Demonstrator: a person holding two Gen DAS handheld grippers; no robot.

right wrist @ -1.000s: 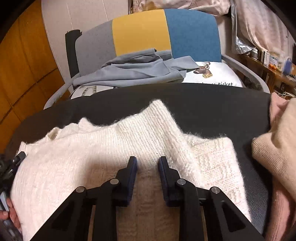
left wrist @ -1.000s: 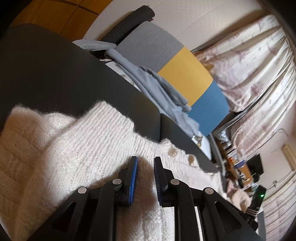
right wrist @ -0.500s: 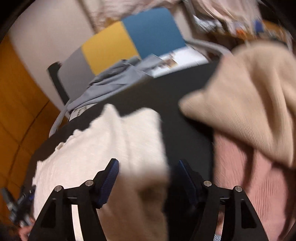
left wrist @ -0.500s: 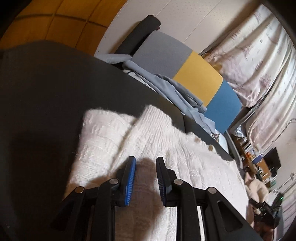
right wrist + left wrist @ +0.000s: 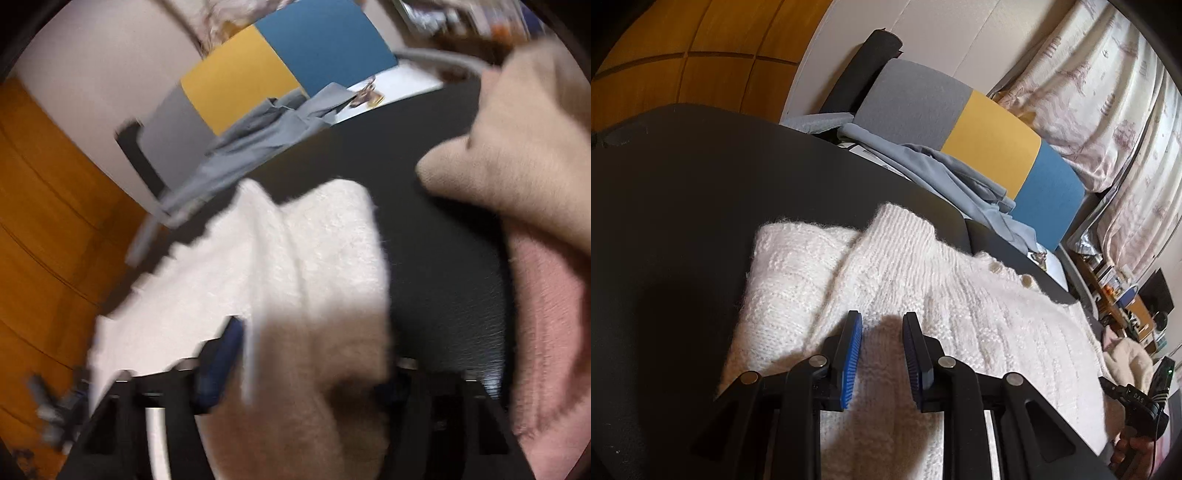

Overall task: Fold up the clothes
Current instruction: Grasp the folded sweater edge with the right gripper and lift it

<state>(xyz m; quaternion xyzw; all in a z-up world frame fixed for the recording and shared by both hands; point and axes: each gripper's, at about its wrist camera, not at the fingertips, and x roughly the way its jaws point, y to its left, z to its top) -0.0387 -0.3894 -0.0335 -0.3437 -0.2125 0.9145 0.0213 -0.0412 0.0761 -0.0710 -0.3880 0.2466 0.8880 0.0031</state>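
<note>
Dark desk (image 5: 683,206): fills the lower left of the left wrist view, with bare surface from 7 to 11 o'clock; the right wrist view shows a bare strip of it at 3 o'clock.

Chair (image 5: 993,147): grey, yellow and blue back at 1 o'clock behind the desk, a grey-blue garment (image 5: 945,173) draped over its seat. Both views show it.

White knit cardigan (image 5: 960,321): lies flat on the desk, a sleeve folded across its body, buttons near the far edge at 2 o'clock. The sharp left wrist view alone resolves knit and buttons; the right wrist view is motion-blurred.

Beige sweater (image 5: 517,147) and pink garment (image 5: 546,332): seen large only in the right wrist view, at 2 and 4 o'clock, beside the cardigan on the desk.

Left gripper (image 5: 881,350): at 6 o'clock above the cardigan, jaws a narrow gap apart with only the knit's surface seen between them; contact with the knit cannot be told.

Right gripper (image 5: 306,362): at 6 o'clock, jaws closing with the cardigan's near right corner between them; whether the pads press it cannot be told. The left wrist view shows this tool in a hand (image 5: 1134,450) at 4 o'clock.
</note>
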